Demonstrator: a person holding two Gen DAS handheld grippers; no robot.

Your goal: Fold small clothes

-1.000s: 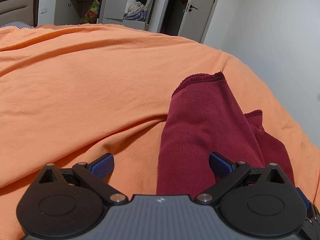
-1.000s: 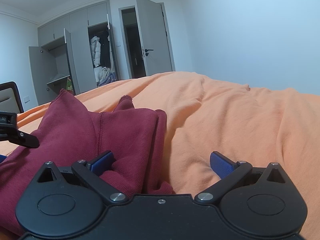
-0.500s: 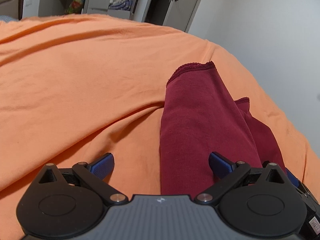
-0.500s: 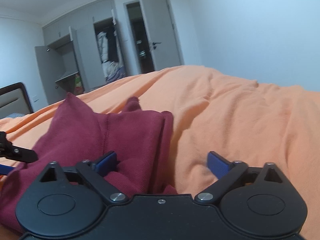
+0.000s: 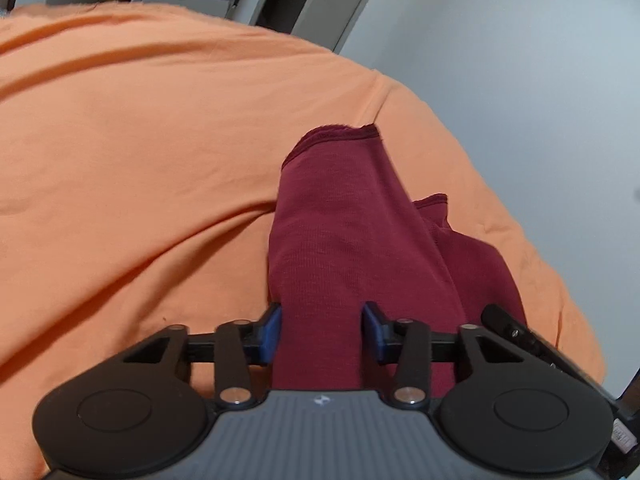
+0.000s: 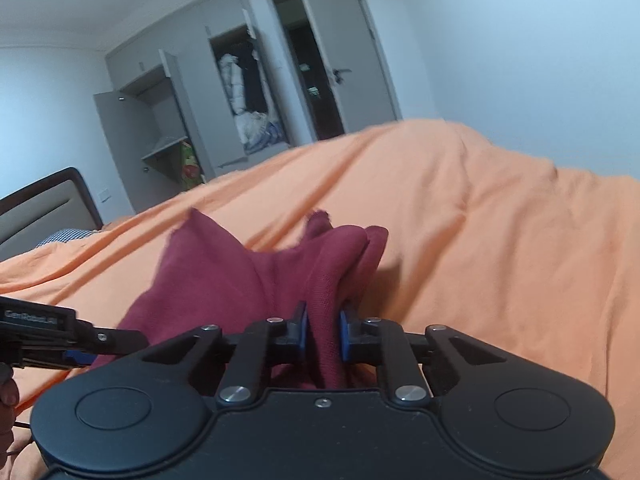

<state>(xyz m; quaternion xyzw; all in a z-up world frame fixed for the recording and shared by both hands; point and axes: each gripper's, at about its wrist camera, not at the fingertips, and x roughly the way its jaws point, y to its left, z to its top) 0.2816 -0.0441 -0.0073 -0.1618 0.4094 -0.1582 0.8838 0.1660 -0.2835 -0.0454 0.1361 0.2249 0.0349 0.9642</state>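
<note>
A dark red knit garment (image 5: 340, 232) lies bunched lengthwise on the orange bed sheet (image 5: 140, 140), its hemmed edge pointing away from me. My left gripper (image 5: 322, 332) is shut on the near end of it, and cloth fills the gap between the blue pads. In the right wrist view the same garment (image 6: 224, 276) rises in folds, and my right gripper (image 6: 322, 336) is shut on a thick pinch of it. The left gripper (image 6: 60, 340) shows at that view's left edge, beside the cloth.
The orange sheet (image 6: 480, 240) covers the whole bed, with wrinkled open sheet to the left and far side. A headboard (image 6: 44, 208) stands at the left. Open wardrobes (image 6: 240, 100) and a door (image 6: 340, 72) line the far wall. A hand (image 6: 6, 396) shows at the edge.
Both grippers were open around the garment's near edge; now both have closed on it. The cloth has gathered and lifted into a ridge between the right fingers.
</note>
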